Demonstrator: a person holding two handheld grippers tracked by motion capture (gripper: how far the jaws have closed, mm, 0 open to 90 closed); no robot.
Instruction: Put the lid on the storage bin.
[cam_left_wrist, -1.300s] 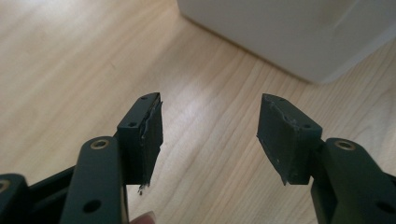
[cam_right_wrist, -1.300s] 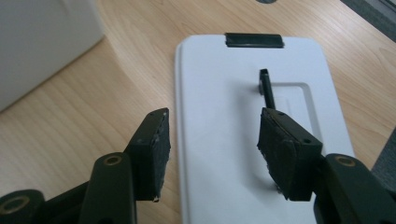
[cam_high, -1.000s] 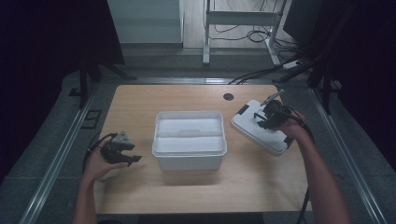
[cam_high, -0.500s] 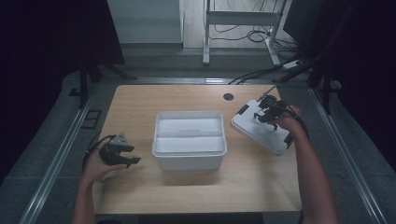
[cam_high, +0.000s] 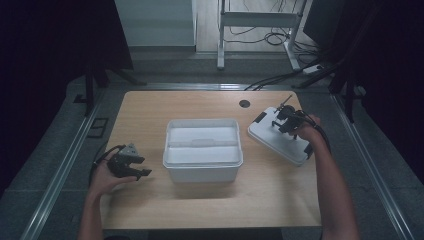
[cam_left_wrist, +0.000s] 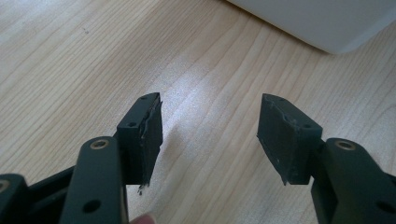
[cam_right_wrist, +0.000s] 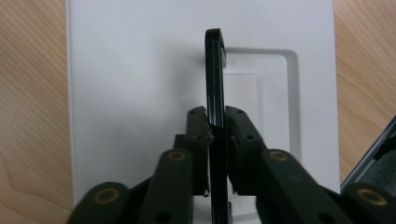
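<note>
Left gripper (cam_high: 131, 162) near worktop's (cam_high: 210, 205) left front edge, resting low over bare wood, jaws parted, nothing between them. White bin (cam_high: 202, 148) at centre, just right of that gripper. White lid (cam_high: 276, 138) lies flat at right, well apart from bin. Right gripper (cam_high: 284, 116) over lid, jaws just closed, clenched on thin black handle (cam_right_wrist: 215, 70) standing upright from lid.

Lid (cam_high: 280, 141) right of bin (cam_high: 202, 150) on table (cam_high: 200, 205)

no readable text, no labels, no numbers
</note>
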